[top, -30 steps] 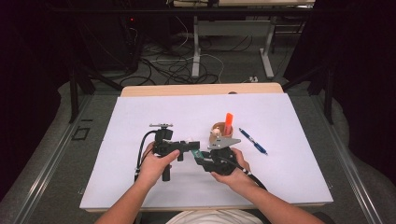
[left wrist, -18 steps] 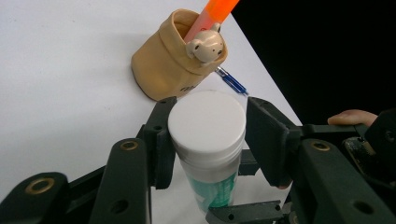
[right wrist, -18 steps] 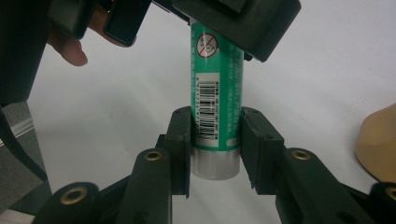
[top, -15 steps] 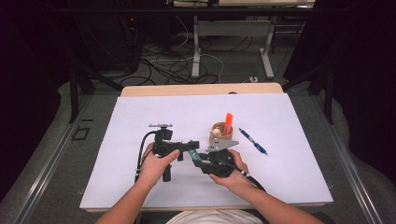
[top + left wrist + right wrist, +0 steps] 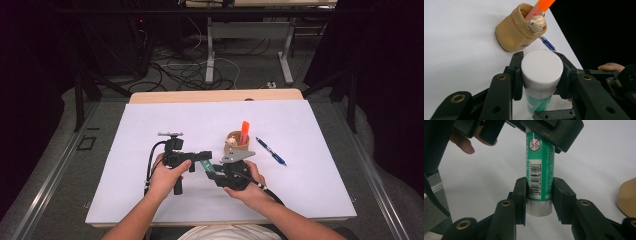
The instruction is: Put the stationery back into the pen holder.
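A green glue stick (image 5: 539, 170) with a white cap (image 5: 542, 66) is held off the table between both grippers. My left gripper (image 5: 541, 75) is shut on the cap end, and in the high view it (image 5: 205, 159) points right from the left hand. My right gripper (image 5: 539, 197) is shut on the green barrel near its grey base, and in the high view it (image 5: 212, 172) sits just right of the left one. The stick (image 5: 206, 166) is mostly hidden there. The cap looks seated on the barrel.
A tan bear pen holder (image 5: 237, 142) with an orange highlighter (image 5: 244, 131) stands just beyond the grippers. A blue pen (image 5: 270, 151) lies to its right. A white sheet (image 5: 150, 125) covers the table, with a wooden edge (image 5: 215, 96) at the back.
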